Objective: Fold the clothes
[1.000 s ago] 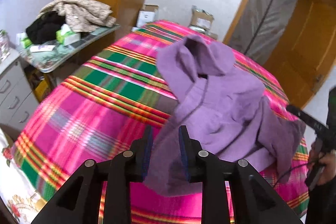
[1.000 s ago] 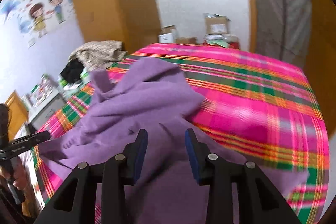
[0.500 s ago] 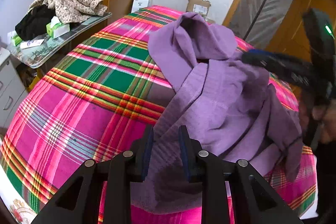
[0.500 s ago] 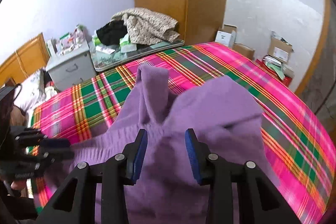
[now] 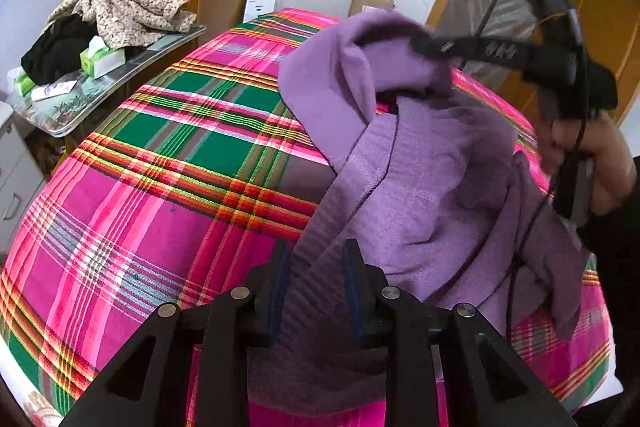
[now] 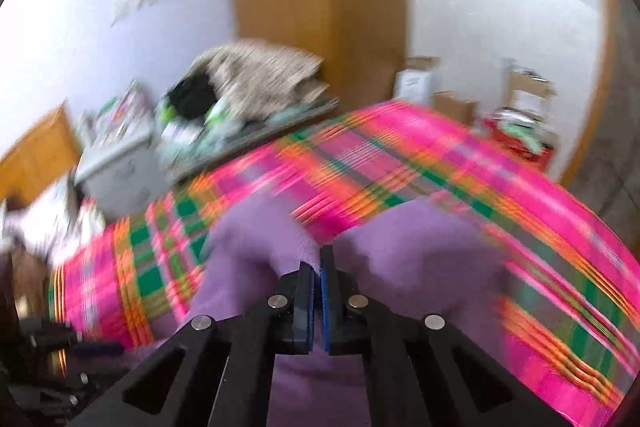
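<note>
A purple hoodie lies crumpled on a bed with a pink and green plaid cover. My left gripper is at the near end, with the ribbed hem filling the gap between its pads; its jaws are opening. My right gripper comes in from the right at the far end and pinches the hood, which stands lifted off the cover. The blurred right wrist view shows the right gripper shut, with purple cloth nipped between its pads.
A person's hand holds the right gripper at the bed's right side. Left of the bed, a low table carries a clothes pile and tissue boxes, beside a grey drawer unit. Cardboard boxes stand by the far wall.
The right gripper swung from the hoodie's body to the hood and went from open to shut on it, raising the hood. The left gripper stayed at the hem.
</note>
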Tool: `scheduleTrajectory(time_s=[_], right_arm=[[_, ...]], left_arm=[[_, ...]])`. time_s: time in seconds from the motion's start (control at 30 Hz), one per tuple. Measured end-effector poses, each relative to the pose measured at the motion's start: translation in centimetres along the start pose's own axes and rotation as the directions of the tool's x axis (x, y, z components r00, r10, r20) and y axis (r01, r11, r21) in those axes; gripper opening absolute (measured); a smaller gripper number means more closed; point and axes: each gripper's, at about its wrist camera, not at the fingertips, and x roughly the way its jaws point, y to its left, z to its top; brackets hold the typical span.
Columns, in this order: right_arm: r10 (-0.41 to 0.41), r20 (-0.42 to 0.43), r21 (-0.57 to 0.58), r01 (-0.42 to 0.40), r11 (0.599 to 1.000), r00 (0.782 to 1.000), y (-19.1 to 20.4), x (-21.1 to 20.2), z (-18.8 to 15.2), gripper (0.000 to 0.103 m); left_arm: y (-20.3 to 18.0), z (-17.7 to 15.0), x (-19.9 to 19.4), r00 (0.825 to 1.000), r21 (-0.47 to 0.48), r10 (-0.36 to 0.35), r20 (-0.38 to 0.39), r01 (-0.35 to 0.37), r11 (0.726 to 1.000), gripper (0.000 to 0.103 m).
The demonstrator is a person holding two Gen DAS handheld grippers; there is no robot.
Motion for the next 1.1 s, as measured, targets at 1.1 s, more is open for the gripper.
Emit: scheduleTrajectory(time_s=[1.1], right_arm=[[-0.59, 0.182, 0.52, 0.433, 0.736, 0.786, -13.2, -17.4, -6.4, 0.034]], left_arm=[[0.5, 0.5, -3.1, 0.996, -0.009, 0.045, 0.083, -0.044, 0.999, 0.03]])
